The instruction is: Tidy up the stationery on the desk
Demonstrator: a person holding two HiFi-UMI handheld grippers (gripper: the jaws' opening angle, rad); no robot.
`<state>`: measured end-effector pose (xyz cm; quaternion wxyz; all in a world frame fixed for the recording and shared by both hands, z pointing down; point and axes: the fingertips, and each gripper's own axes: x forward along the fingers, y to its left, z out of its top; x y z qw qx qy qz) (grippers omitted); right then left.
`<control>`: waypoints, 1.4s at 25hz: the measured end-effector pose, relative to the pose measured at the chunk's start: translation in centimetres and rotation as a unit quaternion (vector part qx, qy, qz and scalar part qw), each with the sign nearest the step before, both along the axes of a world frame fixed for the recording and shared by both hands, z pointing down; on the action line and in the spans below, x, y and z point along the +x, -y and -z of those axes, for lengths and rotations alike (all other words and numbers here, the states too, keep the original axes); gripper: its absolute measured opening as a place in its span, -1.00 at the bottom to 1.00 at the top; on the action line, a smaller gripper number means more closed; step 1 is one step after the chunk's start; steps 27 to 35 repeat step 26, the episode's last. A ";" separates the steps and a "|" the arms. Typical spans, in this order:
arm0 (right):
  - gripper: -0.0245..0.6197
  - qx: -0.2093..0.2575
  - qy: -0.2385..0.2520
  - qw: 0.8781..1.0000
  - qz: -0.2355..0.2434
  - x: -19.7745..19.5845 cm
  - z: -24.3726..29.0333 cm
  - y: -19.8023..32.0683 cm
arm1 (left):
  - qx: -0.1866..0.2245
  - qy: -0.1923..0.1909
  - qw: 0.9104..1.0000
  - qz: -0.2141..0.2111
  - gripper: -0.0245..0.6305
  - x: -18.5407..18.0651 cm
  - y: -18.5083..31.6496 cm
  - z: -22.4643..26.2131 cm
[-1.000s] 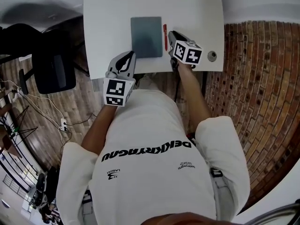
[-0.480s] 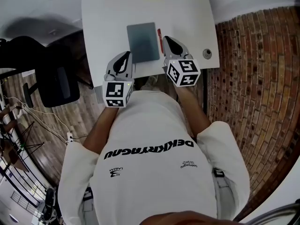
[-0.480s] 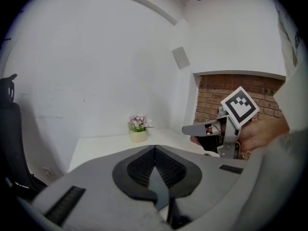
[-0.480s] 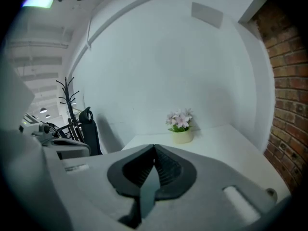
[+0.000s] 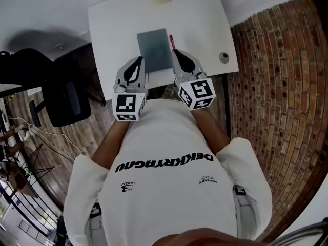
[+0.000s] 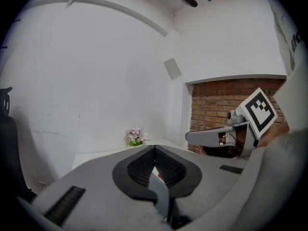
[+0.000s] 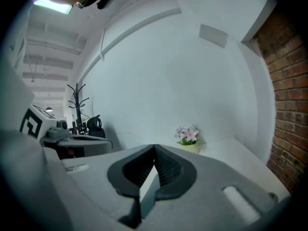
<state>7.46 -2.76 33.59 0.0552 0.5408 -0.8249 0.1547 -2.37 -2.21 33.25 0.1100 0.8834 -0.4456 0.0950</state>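
Though partly behind right gripper [image 5: 175, 54], red pen [image 5: 171, 39] beside notebook [image 5: 155, 50].

**Notebook and pen side by side on the worktop**

A grey notebook [image 5: 154, 47] lies flat and closed on the white worktop [image 5: 113, 24]. It sits near the front edge, its long sides running away from the person. A slim red pen [image 5: 172, 40] lies just beside its right edge, roughly parallel to it. Only the pen's far end is visible.
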 end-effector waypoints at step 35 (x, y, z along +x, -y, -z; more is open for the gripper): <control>-0.93 0.035 -0.010 0.999 -0.033 1.6 1.8 -0.8 | 0.022 -0.018 1.000 -0.012 -0.93 0.8 0.4 1.5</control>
